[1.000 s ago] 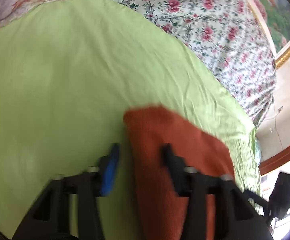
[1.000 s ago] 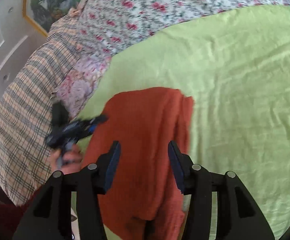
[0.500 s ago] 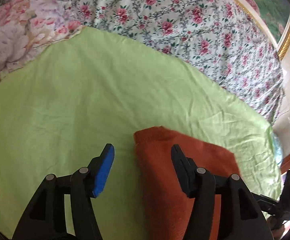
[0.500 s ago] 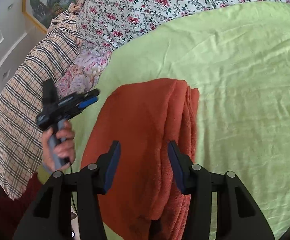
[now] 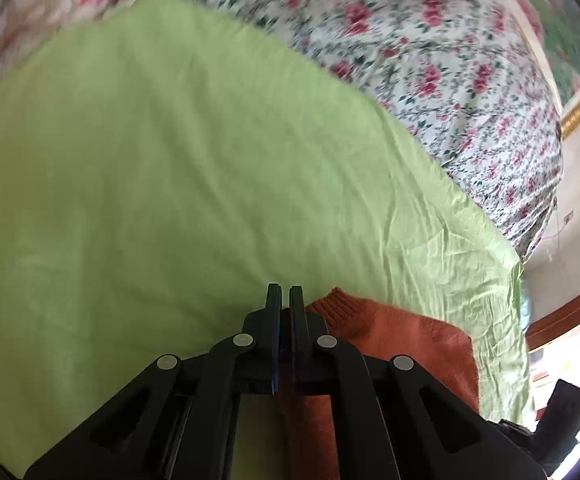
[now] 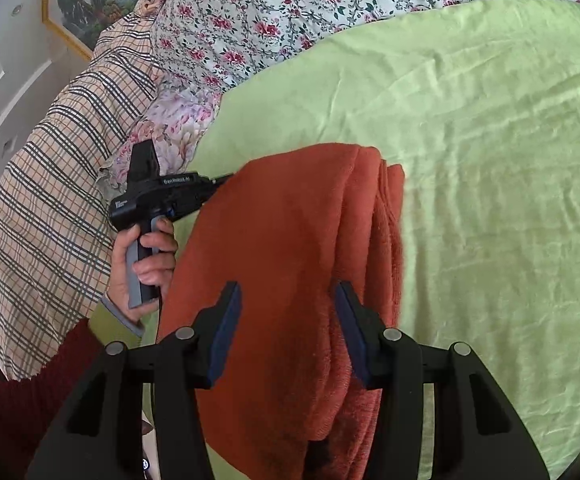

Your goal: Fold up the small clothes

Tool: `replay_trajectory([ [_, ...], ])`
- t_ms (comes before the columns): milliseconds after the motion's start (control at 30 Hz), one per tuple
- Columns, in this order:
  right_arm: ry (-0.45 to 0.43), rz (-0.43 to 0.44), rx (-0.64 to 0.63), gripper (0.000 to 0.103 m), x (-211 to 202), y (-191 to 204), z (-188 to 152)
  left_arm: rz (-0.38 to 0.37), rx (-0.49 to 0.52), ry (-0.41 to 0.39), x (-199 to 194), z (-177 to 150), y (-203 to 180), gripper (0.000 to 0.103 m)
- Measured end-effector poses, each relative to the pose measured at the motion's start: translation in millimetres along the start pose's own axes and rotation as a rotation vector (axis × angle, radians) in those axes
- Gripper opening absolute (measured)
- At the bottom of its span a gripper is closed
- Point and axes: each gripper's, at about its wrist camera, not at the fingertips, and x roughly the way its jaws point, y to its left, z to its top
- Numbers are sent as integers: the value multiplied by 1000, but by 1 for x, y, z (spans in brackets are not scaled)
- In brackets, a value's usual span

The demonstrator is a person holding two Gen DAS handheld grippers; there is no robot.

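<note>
A folded rust-orange sweater lies on the light green sheet of a bed, near the sheet's edge. My left gripper has its fingers pressed together at the sweater's ribbed edge; whether any cloth is pinched between them I cannot tell. My right gripper hovers over the sweater with fingers spread wide, holding nothing. A floral bedspread lies beyond the sweater, a plaid pillow beside it.
</note>
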Motion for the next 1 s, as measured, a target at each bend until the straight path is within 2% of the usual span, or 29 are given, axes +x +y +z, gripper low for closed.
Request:
replay_trajectory([
  [167, -18, -11, 12, 48, -4, -6, 1, 15, 15, -74, -21, 14, -12, 0],
  [267, -25, -11, 20, 48, -5, -6, 0, 34, 10, -81, -26, 11, -14, 1],
  [367, -23, -22, 11, 48, -5, -7, 0, 55, 6, -65, -38, -6, -18, 7],
  [467, -23, -28, 15, 48, -4, -8, 1, 37, 26, -68, -60, -40, -26, 32],
  [500, -22, -36, 18, 48, -4, -10, 1, 42, 46, -67, -68, -53, -30, 43],
  [667, 1, -56, 16, 48, 4, -13, 0, 61, 176, -57, -110, -131, -58, 50],
  [733, 14, -63, -1, 48, 8, -10, 0, 67, 216, -48, -123, -162, -66, 60],
  [867, 40, -97, 6, 47, 16, -12, -4, 88, 256, -9, -136, -206, -71, 63],
  [900, 42, -91, 15, 41, 17, -13, -6, 92, 259, 5, -136, -215, -73, 64],
  [933, 45, -89, 19, 23, 18, -13, -8, 93, 264, 13, -135, -220, -72, 64],
  [967, 51, -87, 26, 13, 19, -13, -8, 99, 266, 23, -133, -224, -73, 64],
  [1000, 56, -67, 33, 11, 17, -7, -5, 111, 258, 35, -131, -227, -72, 64],
])
